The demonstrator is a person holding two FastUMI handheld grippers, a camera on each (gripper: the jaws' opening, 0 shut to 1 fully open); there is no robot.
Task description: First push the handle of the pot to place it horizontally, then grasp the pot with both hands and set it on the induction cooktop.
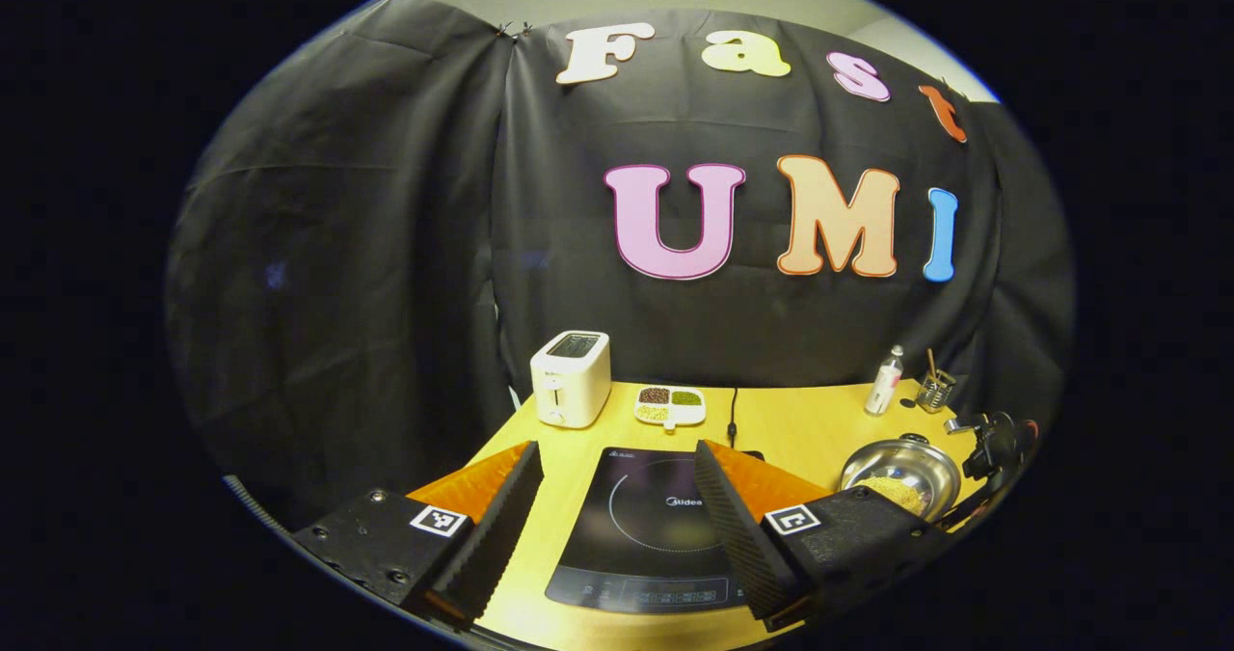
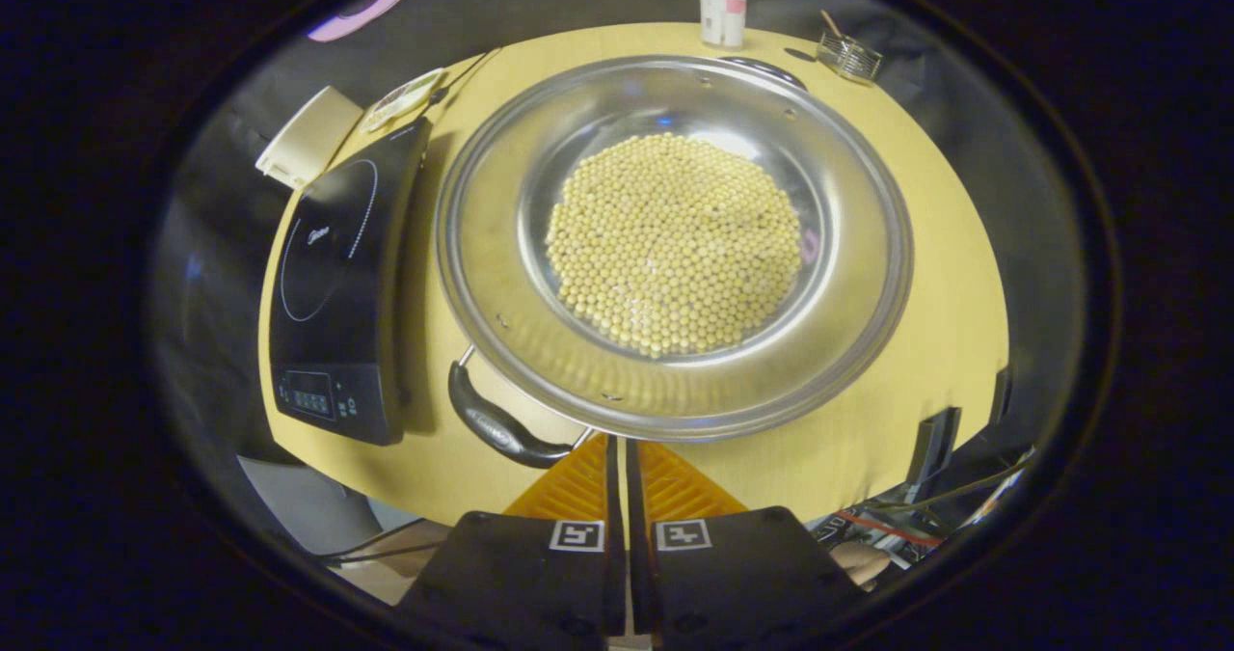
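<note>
The left gripper (image 1: 617, 511) hangs level with its fingers spread wide apart — nothing between them. The right gripper (image 2: 618, 463) points steeply downward, its two fingers drawn together with just a thin slit left — in the left gripper view it appears far off to the right.

The pot (image 2: 675, 246) is a wide, shallow steel pan, upright on the tabletop (image 2: 916, 362), its bottom covered with small yellow beans (image 2: 675, 241). A black loop handle (image 2: 496, 424) sticks out at its near rim. The black cooktop (image 2: 337, 275) lies flat just beside the pot, apart from it.
</note>
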